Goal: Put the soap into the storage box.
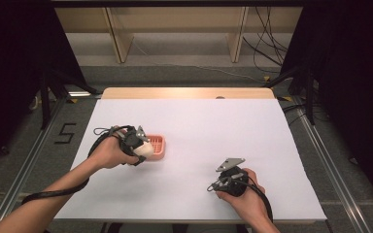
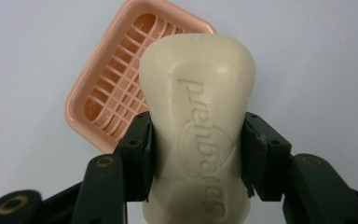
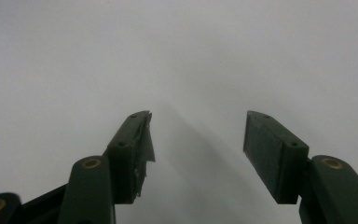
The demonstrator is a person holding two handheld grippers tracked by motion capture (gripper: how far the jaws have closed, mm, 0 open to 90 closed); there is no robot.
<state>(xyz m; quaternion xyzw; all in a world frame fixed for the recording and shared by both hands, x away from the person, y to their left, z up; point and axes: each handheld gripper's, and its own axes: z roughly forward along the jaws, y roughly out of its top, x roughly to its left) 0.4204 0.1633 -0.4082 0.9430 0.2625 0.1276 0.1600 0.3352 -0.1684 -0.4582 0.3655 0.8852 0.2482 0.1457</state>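
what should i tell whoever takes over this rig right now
Left tongs: shut on the soap bar, held just over the near edge of the pink soap dish.
Right tongs: open, nothing between them, over the bare white table.
Done: soap gripped.
Left: probably set the soap into the dish and release.

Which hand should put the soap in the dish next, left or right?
Left. The left gripper is already shut on the soap, right by the pink soap dish. The right gripper is open, holds nothing and sits well away from the dish over the white table.
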